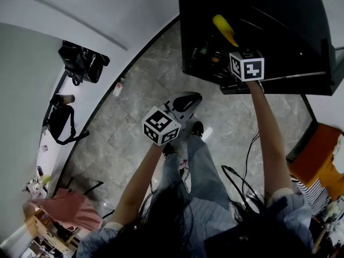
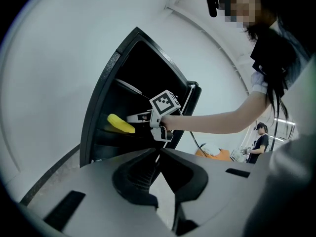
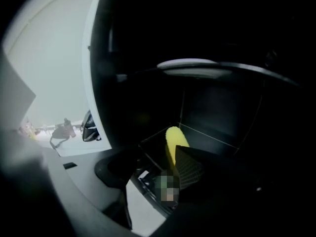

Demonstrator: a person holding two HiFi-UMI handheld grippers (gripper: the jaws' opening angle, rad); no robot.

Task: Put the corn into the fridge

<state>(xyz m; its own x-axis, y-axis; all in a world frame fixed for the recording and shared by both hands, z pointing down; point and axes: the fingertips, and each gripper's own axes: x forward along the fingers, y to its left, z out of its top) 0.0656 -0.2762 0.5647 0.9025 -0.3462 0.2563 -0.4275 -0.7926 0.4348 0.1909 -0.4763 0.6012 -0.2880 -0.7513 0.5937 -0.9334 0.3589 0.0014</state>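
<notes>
Two grippers, one fridge. Left gripper (image 2: 159, 153): jaws pressed together, nothing between them, held outside the fridge (image 1: 279, 15), pointing at it. Fridge: black, open. Right gripper (image 3: 160, 159): reaching into the fridge, jaws spread. Corn (image 3: 174, 138): yellow, inside the fridge near its front edge, between the right jaws, against one pad.

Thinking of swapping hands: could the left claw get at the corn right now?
Probably not without a move: the left claw is shut and hangs back from the fridge, and the right claw sits right at the corn. The fridge stands open, though.
</notes>
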